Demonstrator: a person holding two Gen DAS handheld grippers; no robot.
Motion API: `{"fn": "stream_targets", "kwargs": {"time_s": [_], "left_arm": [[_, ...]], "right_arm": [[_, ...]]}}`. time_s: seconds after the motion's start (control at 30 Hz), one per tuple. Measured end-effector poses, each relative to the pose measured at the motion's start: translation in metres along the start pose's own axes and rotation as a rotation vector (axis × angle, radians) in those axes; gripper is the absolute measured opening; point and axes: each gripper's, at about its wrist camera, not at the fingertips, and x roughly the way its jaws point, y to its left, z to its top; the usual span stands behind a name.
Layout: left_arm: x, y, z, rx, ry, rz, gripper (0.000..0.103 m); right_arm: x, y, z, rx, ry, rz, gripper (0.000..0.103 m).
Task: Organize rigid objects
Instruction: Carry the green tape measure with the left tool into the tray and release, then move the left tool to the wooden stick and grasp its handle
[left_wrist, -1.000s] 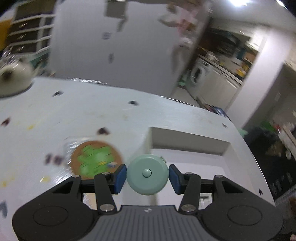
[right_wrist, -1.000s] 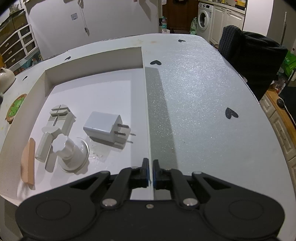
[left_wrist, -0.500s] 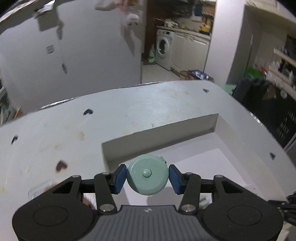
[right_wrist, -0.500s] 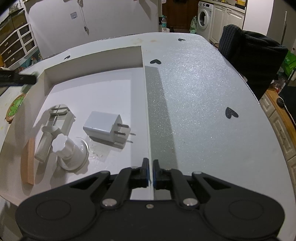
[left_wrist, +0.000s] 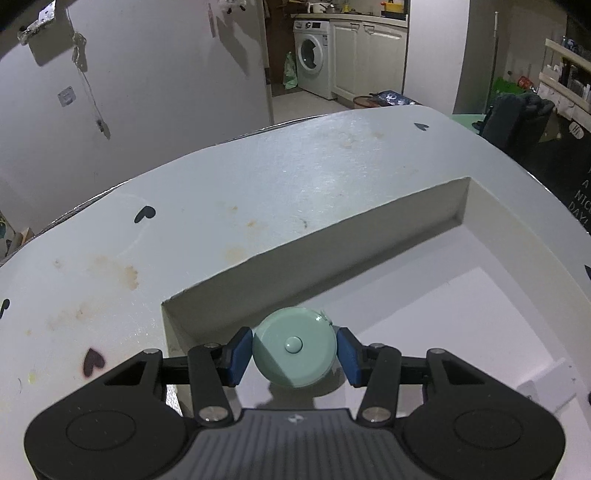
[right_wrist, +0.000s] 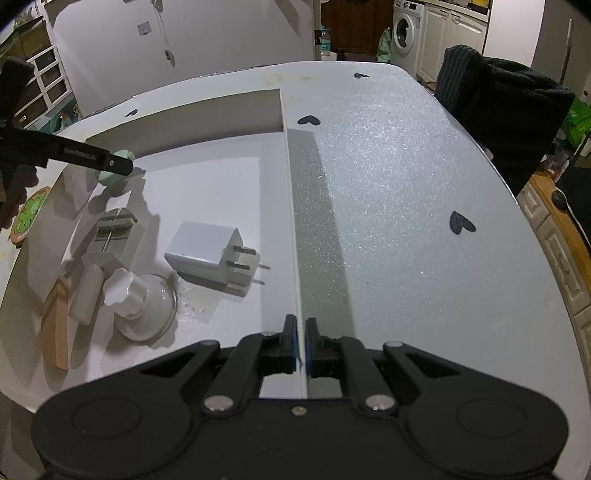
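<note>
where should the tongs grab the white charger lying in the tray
Grip the white charger across its two long flat sides, coming down from above. It lies flat in the tray, prongs toward the divider wall, so the boxy body is clear; avoid the thin prongs.

Both wrist cams steep down, close; shared: white tray.

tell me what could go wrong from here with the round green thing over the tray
1. The left hand-held gripper holds the round green tape measure only by its curved edges, so it could slip or twist out.
2. It hangs close to the tray's corner wall; lowering it may clip the rim.
3. The white charger, suction cup and grey tool already crowd that side, so a drop could land on them.
</note>
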Motion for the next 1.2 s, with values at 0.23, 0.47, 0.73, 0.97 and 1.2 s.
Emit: {"fn": "stream_targets", "kwargs": {"time_s": [0.23,0.47,0.73,0.97,1.2], "left_arm": [[0.006,0.001,0.001,-0.011,-0.002,0.024,0.051],[0.005,0.005,0.000,-0.031,-0.007,0.031,0.070],[-0.007,0.002,-0.002,-0.054,-0.036,0.022,0.094],[-0.035,0.003,-0.006,-0.099,-0.091,-0.018,0.103],[-0.078,0.004,-0.018,-0.151,-0.164,-0.068,0.103]], "right_arm": [[0.001,-0.001,0.007,0.022,0.044,-0.006,0.005],[-0.003,0.003,0.007,0.024,0.053,-0.029,0.006],[-0.003,0.006,0.006,0.033,0.045,-0.049,0.007],[-0.004,0.006,0.005,0.040,0.042,-0.052,0.007],[-0.004,0.009,0.006,0.014,0.045,-0.062,0.007]]}}
